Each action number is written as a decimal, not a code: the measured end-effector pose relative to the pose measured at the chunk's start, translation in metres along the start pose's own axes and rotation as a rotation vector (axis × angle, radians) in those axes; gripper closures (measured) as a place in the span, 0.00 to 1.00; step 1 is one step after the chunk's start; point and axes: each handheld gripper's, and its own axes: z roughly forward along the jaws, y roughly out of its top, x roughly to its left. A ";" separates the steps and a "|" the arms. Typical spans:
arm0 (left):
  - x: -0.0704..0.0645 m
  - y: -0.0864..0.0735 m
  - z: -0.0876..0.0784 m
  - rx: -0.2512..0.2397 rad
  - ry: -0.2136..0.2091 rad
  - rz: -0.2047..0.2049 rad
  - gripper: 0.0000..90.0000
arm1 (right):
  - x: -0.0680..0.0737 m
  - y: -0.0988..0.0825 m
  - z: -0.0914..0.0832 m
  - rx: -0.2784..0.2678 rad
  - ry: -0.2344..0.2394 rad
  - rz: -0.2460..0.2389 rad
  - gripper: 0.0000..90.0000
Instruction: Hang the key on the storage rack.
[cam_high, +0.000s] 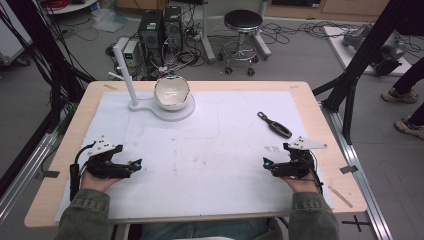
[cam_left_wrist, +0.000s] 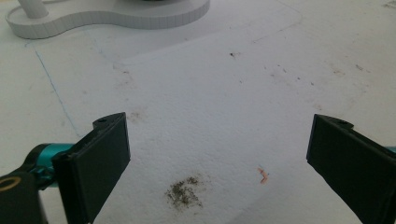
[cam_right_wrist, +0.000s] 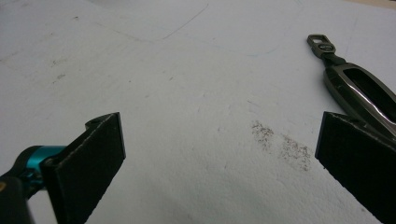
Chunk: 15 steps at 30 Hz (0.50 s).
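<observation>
Resting low on a white sheet (cam_high: 210, 150) that covers a wooden table (cam_high: 320, 150), two hand-held grippers are seen from above, one at each near corner. The left gripper (cam_high: 136, 165) is held in the person's left hand (cam_high: 97, 180), and the right gripper (cam_high: 267, 163) in the right hand (cam_high: 302, 184); both point inward toward the middle of the sheet.

A dark key fob (cam_high: 275, 125) (long and narrow, with a small metal loop at its far end) is laid flat on the sheet, just beyond the right gripper and slightly to its outer side. In the right gripper view the key fob (cam_right_wrist: 359, 91) is seen ahead and to the right, its near end passing behind the right-hand jaw; whether it touches that jaw cannot be told. The jaws are spread wide, and nothing is held between them, only stained sheet.

The left gripper's jaws are likewise spread wide over bare sheet, with nothing gripped. The key fob is well apart from it, across the table.

At the far side a white bowl (cam_high: 171, 92) is set on a flat white stand (cam_high: 175, 112) with an upright post (cam_high: 125, 75); the stand's edge (cam_left_wrist: 116, 18) is seen ahead in the left gripper view.
</observation>
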 end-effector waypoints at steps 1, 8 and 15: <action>0.000 0.000 0.001 0.001 -0.001 0.000 0.07 | 0.000 0.002 0.002 0.011 -0.002 -0.004 0.01; 0.000 -0.001 0.001 0.005 0.000 -0.001 0.07 | -0.004 0.008 0.009 0.020 -0.011 0.002 0.01; -0.001 -0.001 0.001 0.007 -0.008 0.000 0.07 | -0.012 0.020 0.013 0.034 0.019 0.008 0.01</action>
